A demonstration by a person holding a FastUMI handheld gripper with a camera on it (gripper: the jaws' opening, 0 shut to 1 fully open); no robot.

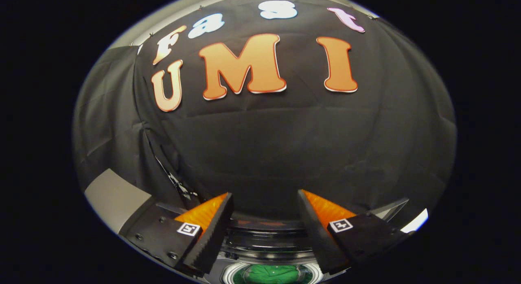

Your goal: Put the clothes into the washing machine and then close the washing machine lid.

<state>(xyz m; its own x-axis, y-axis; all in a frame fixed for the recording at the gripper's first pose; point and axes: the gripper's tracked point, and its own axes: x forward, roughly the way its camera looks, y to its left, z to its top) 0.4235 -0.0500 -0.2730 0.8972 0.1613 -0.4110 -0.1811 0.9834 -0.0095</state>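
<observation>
Nearest the camera, the gripper (265,219) is seen with its two fingers spread wide apart and nothing held between them. Directly below the fingers, the washing machine (268,245) is noted, its dark curved rim lying between and just beyond the fingertips. Lower still, inside a pale ring, a green cloth (273,274) is observed; it is taken to be the clothes, already within the machine's tub or seen through its lid. Which of the two cannot be told from this view.

Handling is judged as follows: the cloth appears soft, light and limp, with folds visible; it would be best taken by pinching a raised fold rather than a flat area, and it may trail or snag on the rim. No fragility is expected.

Contents of the machine: only the green cloth is discernible. The lid's position cannot be confirmed. Behind the machine, the black booth wall (285,154) is recorded, with a grey panel (112,198) to the left of the machine.
</observation>
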